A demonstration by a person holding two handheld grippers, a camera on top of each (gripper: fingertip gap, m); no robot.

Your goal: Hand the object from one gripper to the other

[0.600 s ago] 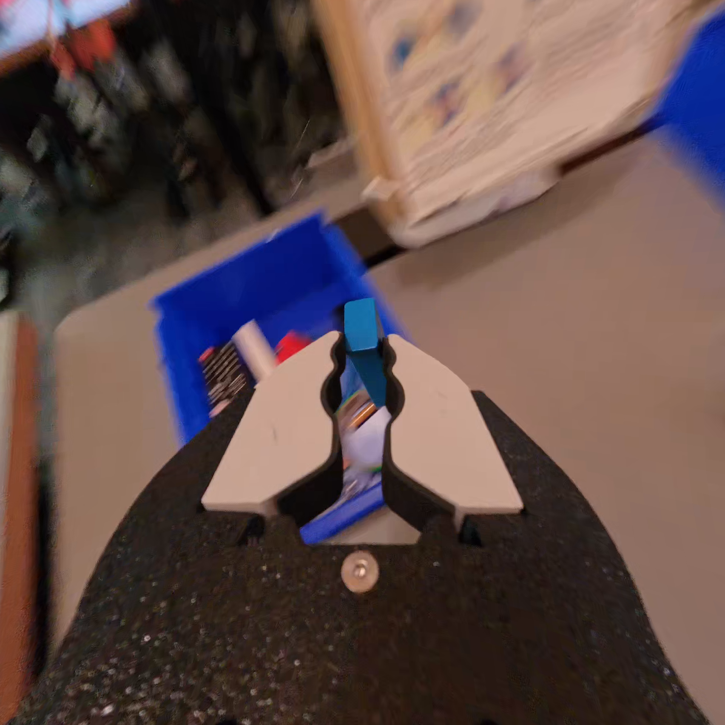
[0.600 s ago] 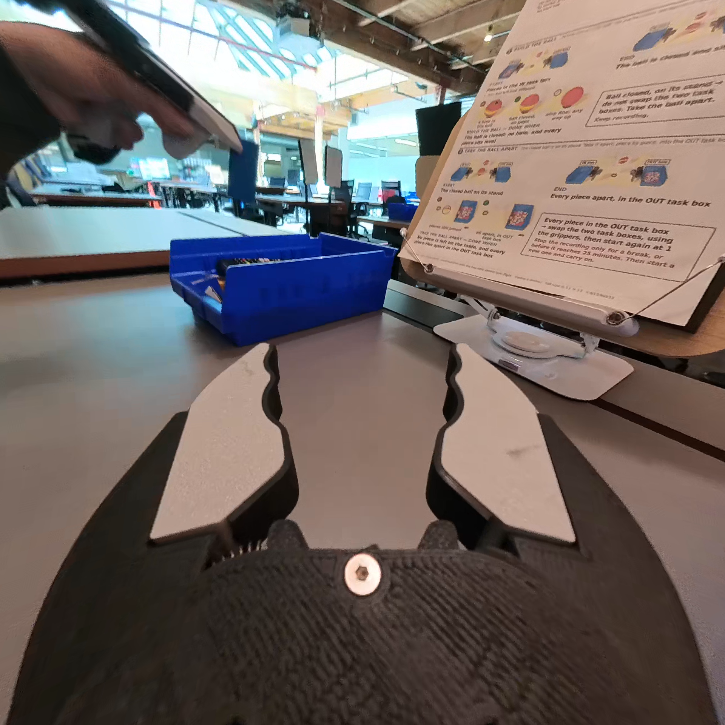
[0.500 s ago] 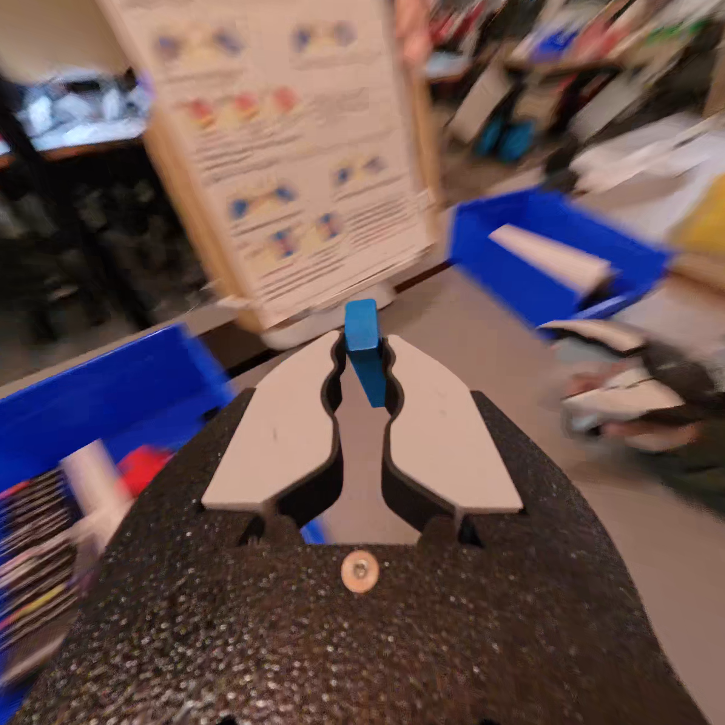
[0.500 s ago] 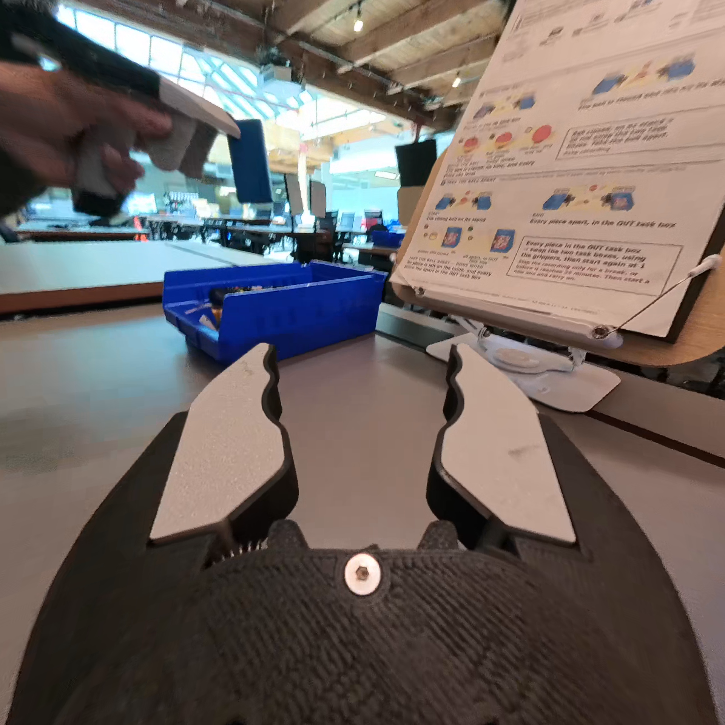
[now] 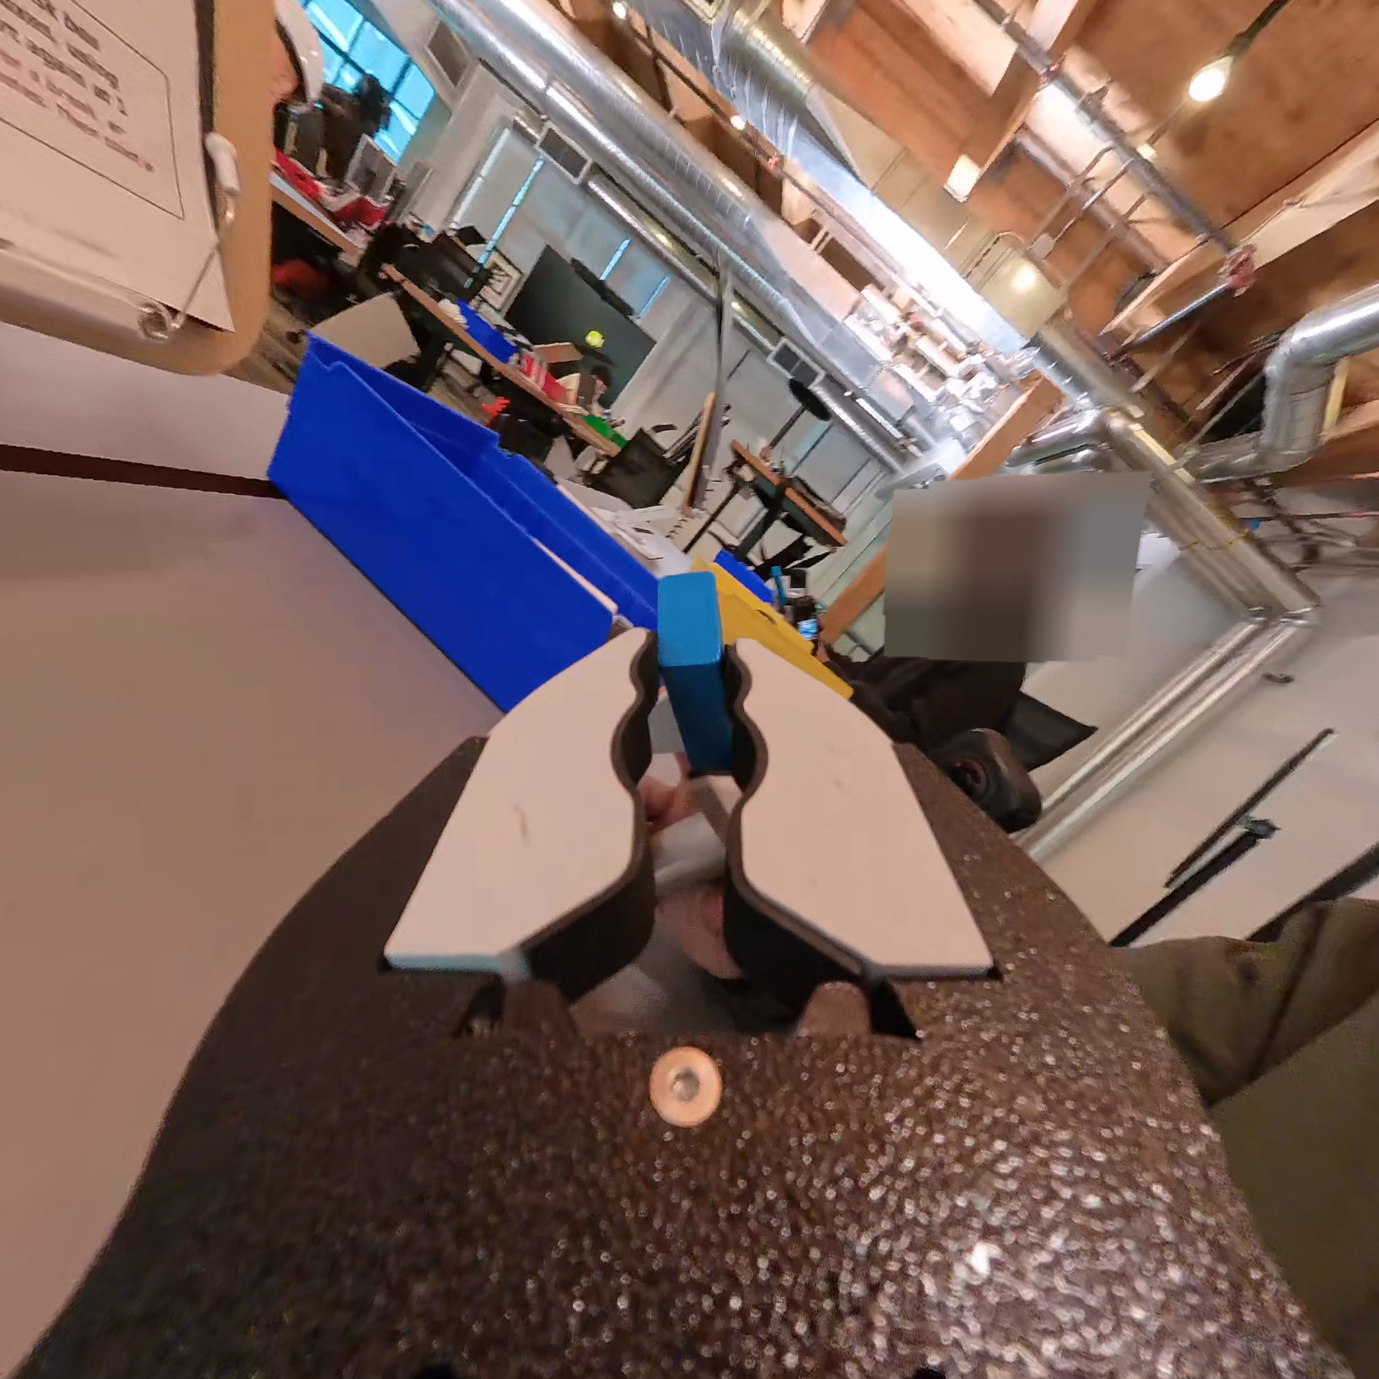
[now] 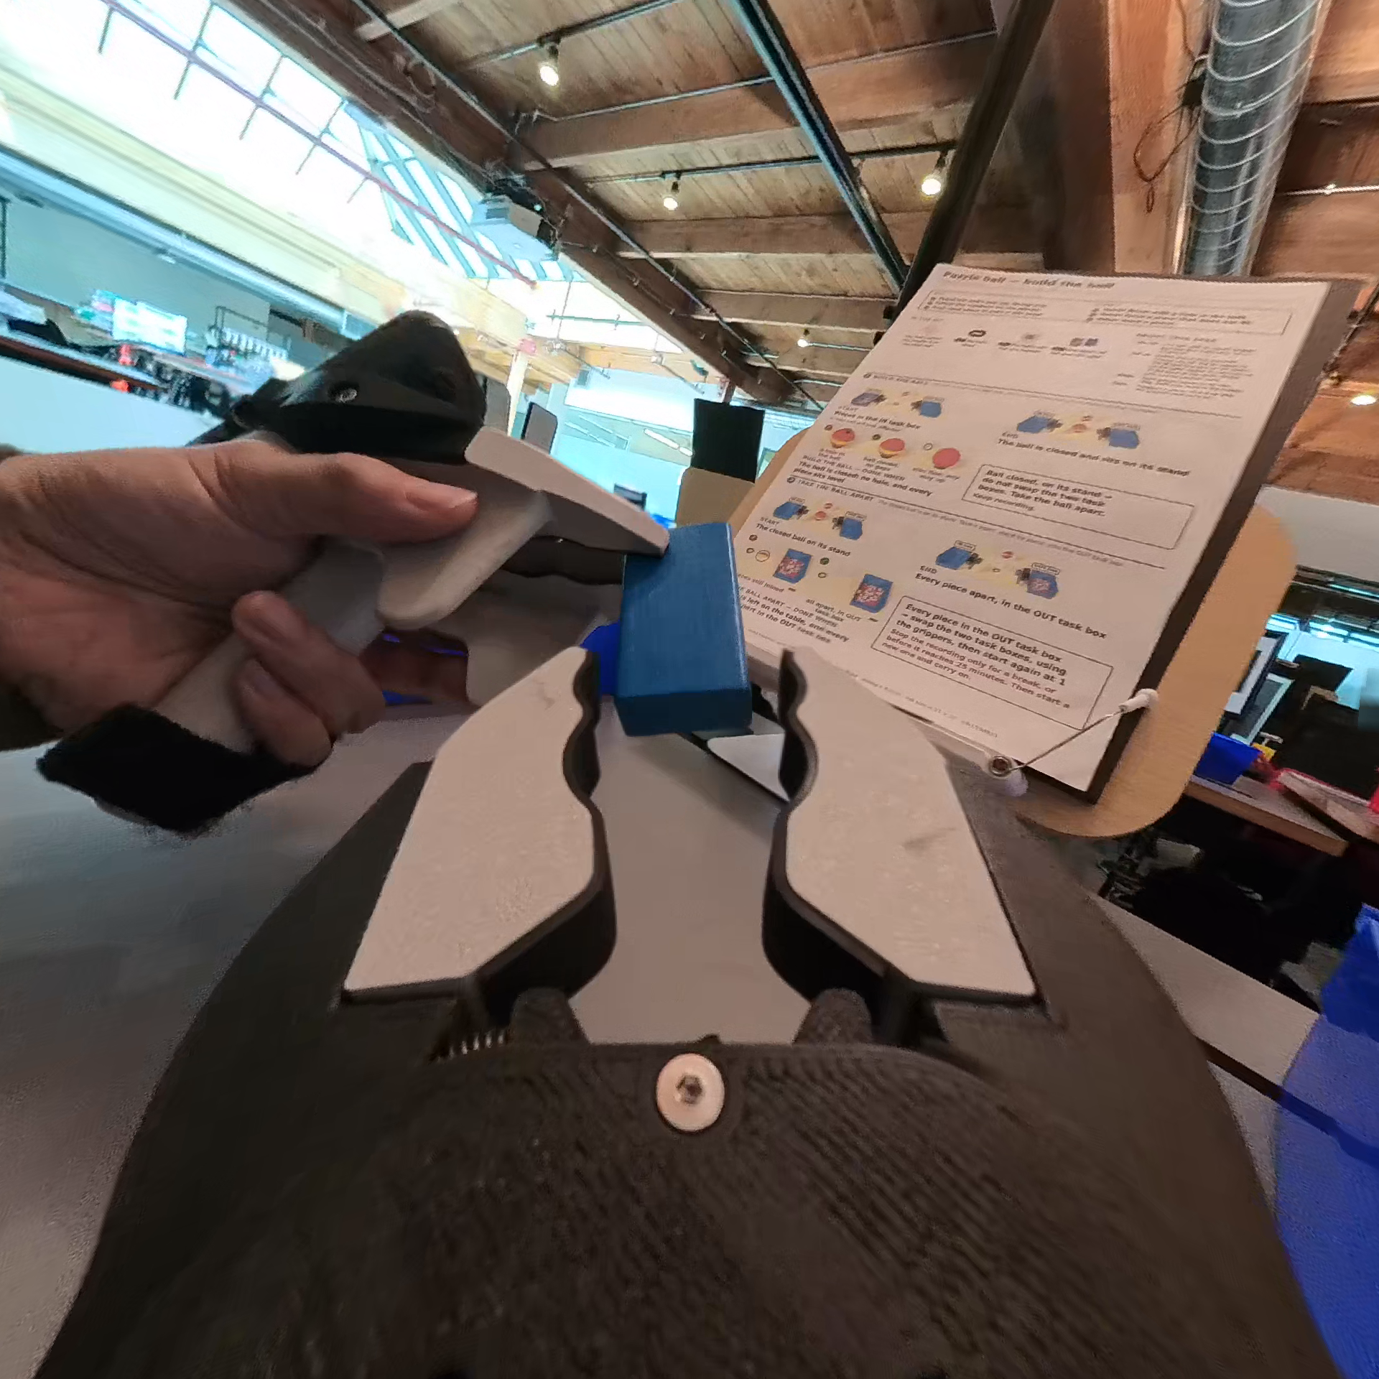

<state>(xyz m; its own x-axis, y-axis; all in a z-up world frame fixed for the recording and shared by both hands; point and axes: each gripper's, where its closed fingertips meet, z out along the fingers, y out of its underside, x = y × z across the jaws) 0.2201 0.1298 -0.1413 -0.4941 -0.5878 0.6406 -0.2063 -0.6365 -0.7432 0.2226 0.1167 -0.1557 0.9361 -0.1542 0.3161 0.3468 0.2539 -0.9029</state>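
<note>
Both my wrist cameras sit close behind their fingers, facing each other across the blue block [image 5: 690, 657] [image 6: 683, 634] they share.

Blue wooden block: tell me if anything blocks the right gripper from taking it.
Nothing visible does. The blue rectangular wooden block is clamped at its upper end by the left gripper, and its lower end hangs free just ahead of the open right gripper, whose jaws stand wider than the block.

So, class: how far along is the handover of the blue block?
Done: the left gripper grips the blue block and has presented it. In hand: the block sits at the open right gripper's fingertips. Left: the right gripper closes on it and the left lets go.
</note>
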